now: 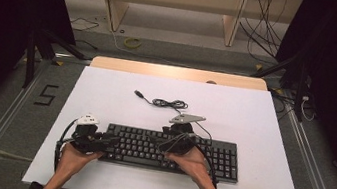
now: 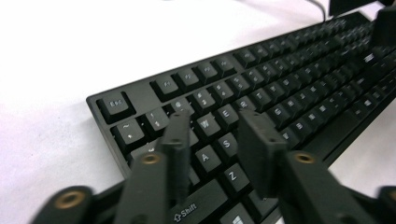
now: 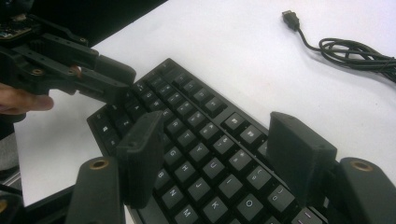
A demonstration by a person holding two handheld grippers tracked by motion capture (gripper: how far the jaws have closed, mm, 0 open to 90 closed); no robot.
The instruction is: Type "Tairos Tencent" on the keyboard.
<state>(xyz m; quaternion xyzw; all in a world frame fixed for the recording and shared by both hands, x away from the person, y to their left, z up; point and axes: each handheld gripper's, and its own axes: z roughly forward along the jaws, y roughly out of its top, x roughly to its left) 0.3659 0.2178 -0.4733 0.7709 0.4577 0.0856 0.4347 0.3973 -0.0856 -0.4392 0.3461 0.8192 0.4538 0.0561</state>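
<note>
Keyboard place: your black keyboard (image 1: 170,151) lies flat on the white table (image 1: 253,122), nearer your edge than the far one.
Long axis: it runs left to right across the table, key rows facing you.
Open room: wide bare white behind and to both sides; only a thin strip before the near edge.
Cable: the coiled lead (image 1: 167,103) lies behind the keyboard, plug (image 3: 290,17) pointing left (apart from the case).
Left gripper (image 2: 212,140): your jaws stand parted over the A, S and W keys, grasping nothing.
Right gripper (image 3: 219,149): jaws spread wide above the middle keys, released.
</note>
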